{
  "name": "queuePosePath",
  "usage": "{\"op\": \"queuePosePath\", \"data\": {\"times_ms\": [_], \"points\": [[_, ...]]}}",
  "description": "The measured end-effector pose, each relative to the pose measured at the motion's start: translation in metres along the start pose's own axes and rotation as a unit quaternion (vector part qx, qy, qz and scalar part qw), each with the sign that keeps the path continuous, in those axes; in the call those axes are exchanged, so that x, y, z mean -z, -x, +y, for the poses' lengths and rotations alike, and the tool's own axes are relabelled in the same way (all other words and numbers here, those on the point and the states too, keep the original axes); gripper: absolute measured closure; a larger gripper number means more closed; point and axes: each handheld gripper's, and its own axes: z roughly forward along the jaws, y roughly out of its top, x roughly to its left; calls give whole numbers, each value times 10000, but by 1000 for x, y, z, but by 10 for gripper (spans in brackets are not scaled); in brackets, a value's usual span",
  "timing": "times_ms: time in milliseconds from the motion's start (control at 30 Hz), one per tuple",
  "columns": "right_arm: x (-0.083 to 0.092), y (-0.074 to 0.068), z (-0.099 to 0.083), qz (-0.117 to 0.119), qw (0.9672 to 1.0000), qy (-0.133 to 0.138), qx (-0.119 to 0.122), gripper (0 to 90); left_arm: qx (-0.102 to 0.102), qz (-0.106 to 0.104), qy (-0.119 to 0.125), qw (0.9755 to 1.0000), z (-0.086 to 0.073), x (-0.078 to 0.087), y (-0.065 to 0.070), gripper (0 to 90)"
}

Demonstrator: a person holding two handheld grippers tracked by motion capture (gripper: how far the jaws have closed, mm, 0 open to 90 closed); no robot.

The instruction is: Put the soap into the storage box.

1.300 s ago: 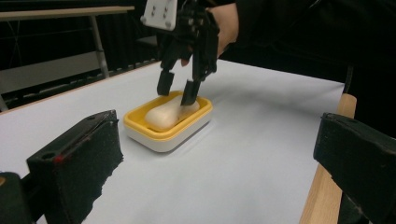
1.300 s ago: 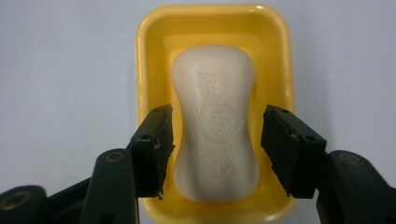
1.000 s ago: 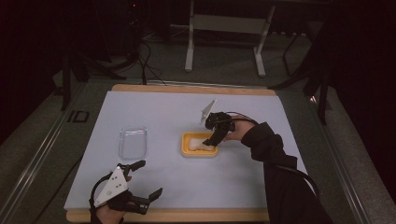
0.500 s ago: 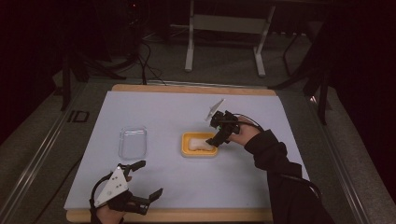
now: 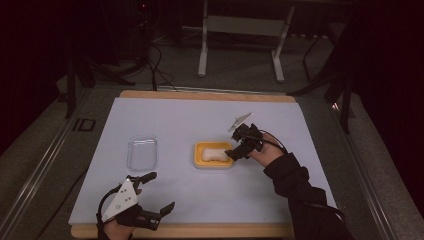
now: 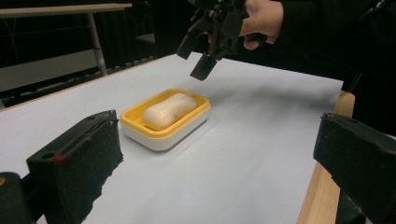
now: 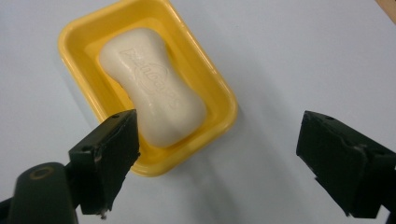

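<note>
A yellow soap dish [image 5: 200, 161] [image 6: 133, 122] [image 7: 219, 100] sits near the middle of the pale table, with a white bar of soap [image 5: 214, 154] [image 6: 167, 109] [image 7: 152, 98] lying in it. My right gripper [image 5: 237, 151] [image 7: 217, 161] hovers open just above the dish's right end, with nothing between its jaws. It also hangs above the dish [image 6: 201, 56] in the left gripper view. My left gripper [image 5: 157, 192] [image 6: 215, 172] rests open near the table's front left edge, well short of the dish.
A clear plastic lid [image 5: 142, 152] lies flat on the table left of the dish. The wooden table edge [image 5: 200, 230] runs along the front. A metal stand [image 5: 240, 30] stands on the floor beyond the far edge.
My right gripper has drawn back from over the soap to the right and lifted slightly, leaving the soap in the dish. The left gripper has stayed put.
</note>
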Motion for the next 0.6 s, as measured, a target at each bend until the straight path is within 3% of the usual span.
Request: {"op": "queuePosePath", "data": {"times_ms": [200, 367, 600], "points": [[9, 0, -13, -237, 9986, 260, -394, 138, -11, -4, -16, 10000, 0, 0, 0, 12], [15, -4, -24, -374, 9969, 421, -558, 137, -15, -5, -31, 10000, 0, -1, 0, 12], [26, -7, -40, -526, 9924, 678, -878, 137, -23, -5, -46, 10000, 0, -1, 0, 12]]}}
